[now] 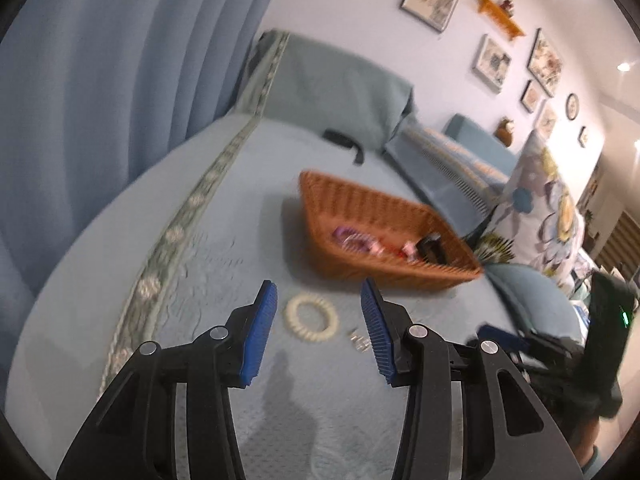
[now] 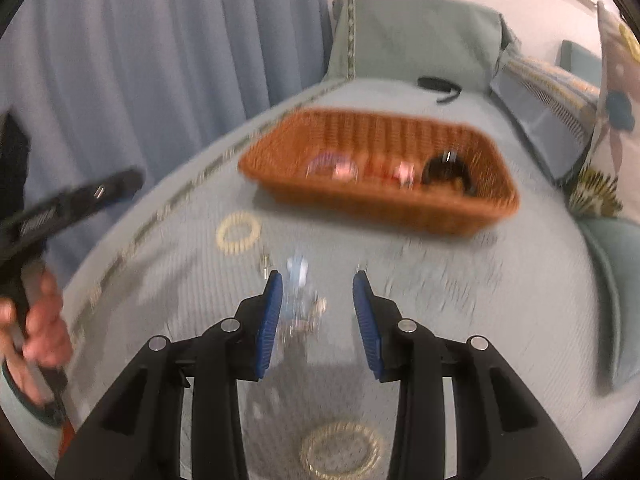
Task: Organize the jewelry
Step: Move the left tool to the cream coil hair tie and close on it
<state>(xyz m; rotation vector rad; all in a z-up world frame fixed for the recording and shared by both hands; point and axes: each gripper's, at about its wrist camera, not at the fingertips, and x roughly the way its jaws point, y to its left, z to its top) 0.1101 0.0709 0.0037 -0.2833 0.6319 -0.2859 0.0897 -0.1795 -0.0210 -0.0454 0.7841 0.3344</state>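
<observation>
Jewelry lies loose on the blue bed cover (image 1: 200,272) ahead of both our grippers. Our left gripper (image 1: 318,332) stands wide open and holds nothing; a cream beaded bracelet (image 1: 312,318) rests on the cover between its blue pads (image 1: 260,336), a little beyond the tips, with a small silvery piece (image 1: 359,340) just beside the right pad. Our right gripper (image 2: 318,320) is also spread open and empty, and a blurred pale-blue, glittering piece (image 2: 298,296) sits between its fingers, close to the left one. Beyond both grippers stands the wicker basket (image 2: 360,200), already carrying some pink and dark items.

We judge the bracelet light and limp, probably beads on elastic, so it should sag when lifted; pinching across one side of the ring seems the safest hold. The small silvery piece looks tiny and hard, likely to slip from the pads or sink into the soft cover. The blurred piece under our right gripper we cannot make out well enough to choose a hold.
</observation>
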